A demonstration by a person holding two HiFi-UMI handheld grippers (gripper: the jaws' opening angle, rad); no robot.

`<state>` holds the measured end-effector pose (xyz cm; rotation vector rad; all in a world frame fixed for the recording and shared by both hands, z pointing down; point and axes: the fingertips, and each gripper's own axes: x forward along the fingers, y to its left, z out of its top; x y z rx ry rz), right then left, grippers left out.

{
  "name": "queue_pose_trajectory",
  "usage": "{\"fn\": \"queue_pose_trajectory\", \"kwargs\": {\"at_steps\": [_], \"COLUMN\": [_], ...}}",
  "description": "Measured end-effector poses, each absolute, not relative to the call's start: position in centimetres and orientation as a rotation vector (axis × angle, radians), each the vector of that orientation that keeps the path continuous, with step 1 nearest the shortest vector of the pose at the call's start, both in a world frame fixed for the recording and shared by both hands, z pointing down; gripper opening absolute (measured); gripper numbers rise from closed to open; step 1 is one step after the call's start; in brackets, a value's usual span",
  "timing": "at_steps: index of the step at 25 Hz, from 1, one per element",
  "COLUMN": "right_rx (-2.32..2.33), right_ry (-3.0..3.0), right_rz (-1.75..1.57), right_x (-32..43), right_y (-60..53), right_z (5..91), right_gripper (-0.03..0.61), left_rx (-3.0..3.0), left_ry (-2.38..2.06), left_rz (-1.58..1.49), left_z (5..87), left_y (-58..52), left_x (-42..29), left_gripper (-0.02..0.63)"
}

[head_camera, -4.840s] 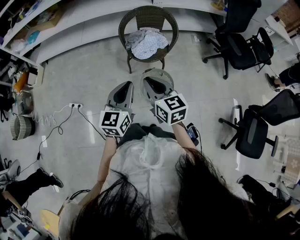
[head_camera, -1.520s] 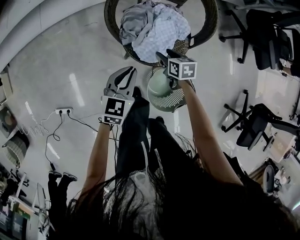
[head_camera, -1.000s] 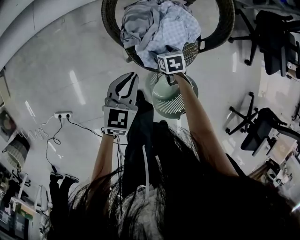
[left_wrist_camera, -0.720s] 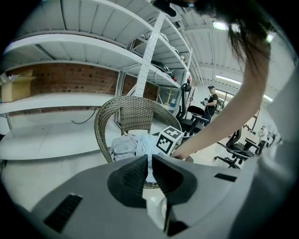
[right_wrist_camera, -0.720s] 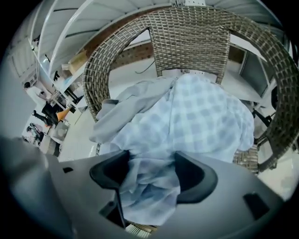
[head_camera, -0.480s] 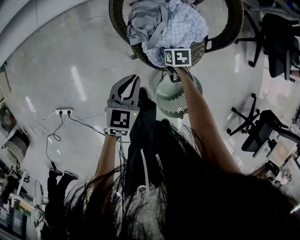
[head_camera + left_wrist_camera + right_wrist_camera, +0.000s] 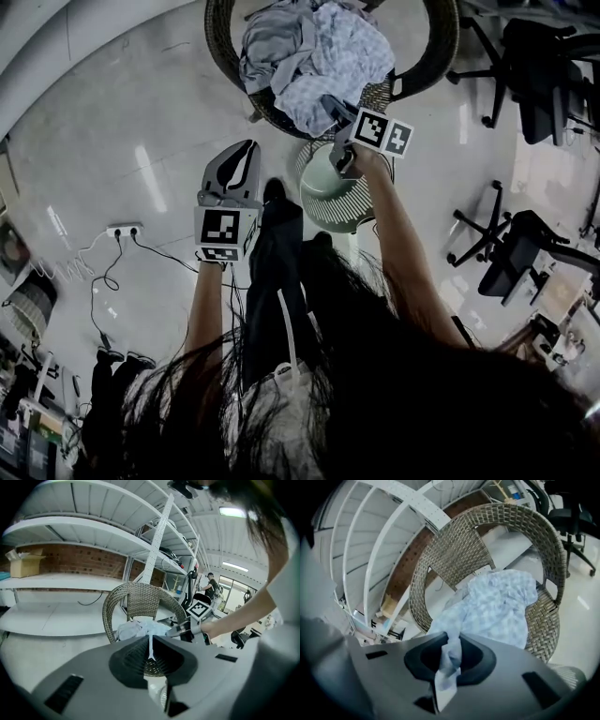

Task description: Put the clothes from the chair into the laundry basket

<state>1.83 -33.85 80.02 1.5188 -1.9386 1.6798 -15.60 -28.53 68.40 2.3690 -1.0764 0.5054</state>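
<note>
A heap of pale blue and grey clothes (image 7: 309,47) lies on the seat of a wicker chair (image 7: 433,56). My right gripper (image 7: 332,106) is at the heap's near edge. Its jaws have just been closing and now pinch a fold of the light blue checked cloth (image 7: 501,606), so my right gripper (image 7: 449,662) is shut on it. A pale green laundry basket (image 7: 333,192) stands on the floor just in front of the chair, under the right hand. My left gripper (image 7: 246,150) hangs left of the basket, shut and holding nothing. In its own view my left gripper (image 7: 150,656) points at the chair (image 7: 140,597).
Black office chairs (image 7: 530,70) (image 7: 511,253) stand to the right. On the floor at the left lies a power strip (image 7: 122,230) with trailing cables. Curved white shelving (image 7: 70,578) runs behind the wicker chair. The person's legs are between the two grippers.
The right gripper has shut on the edge of the checked cloth, rolled over and lifted slightly off the heap. The left gripper has barely shifted.
</note>
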Motion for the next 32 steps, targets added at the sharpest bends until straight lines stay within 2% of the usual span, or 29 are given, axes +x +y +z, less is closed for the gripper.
{"fn": "queue_pose_trajectory", "kwargs": {"at_steps": [13,32], "right_rx": [1.599,1.515], "right_ry": [-2.32,-2.615], "right_rz": [1.814,1.753], "right_x": [4.6,8.5], "right_y": [-34.4,-21.1], "right_z": [62.9,42.5], "right_gripper": [0.055,0.055], "left_rx": [2.406,2.446], "left_ry": [-1.147,-1.186], "left_rz": [0.406,0.333], "left_z": [61.1,49.4], "left_y": [-27.0,-15.5], "left_x": [-13.0,-8.3], "left_gripper": [0.023,0.023]}}
